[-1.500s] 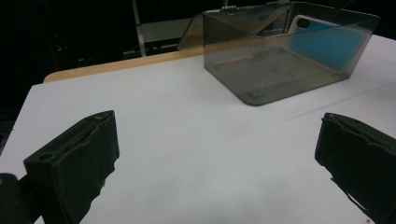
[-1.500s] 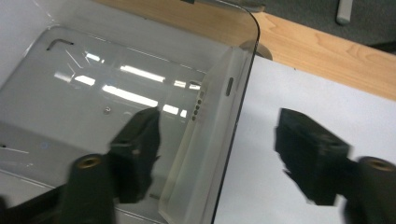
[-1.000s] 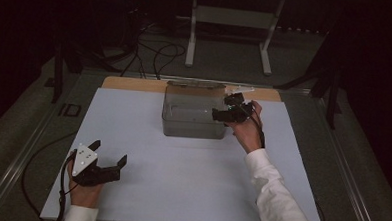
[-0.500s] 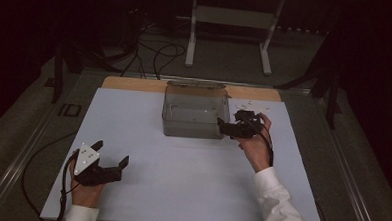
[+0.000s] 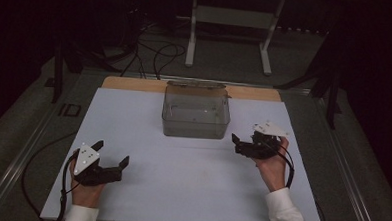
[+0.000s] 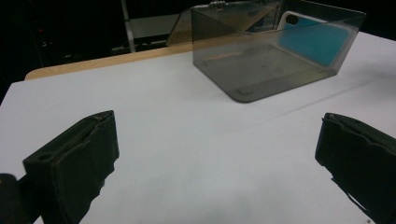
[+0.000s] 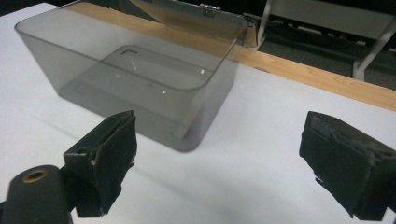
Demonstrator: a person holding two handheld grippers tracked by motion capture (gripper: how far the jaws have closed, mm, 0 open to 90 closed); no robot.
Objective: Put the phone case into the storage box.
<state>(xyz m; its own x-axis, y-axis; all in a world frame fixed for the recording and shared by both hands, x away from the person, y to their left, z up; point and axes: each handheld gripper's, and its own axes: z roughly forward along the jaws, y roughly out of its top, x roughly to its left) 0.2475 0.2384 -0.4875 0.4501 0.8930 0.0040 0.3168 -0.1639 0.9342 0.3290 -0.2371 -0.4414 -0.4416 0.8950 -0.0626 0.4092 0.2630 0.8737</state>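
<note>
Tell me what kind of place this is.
Probably a lab or recording setup, not a home. A white-topped table bears just a clear box, the surroundings are dark, cables trail over the floor, and a metal stand rises behind.

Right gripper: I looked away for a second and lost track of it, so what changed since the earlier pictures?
The right gripper drew back from above the clear box toward the person and now sits low beside the box's right end, jaws open, holding nothing. The left gripper and the box stayed put.
</note>
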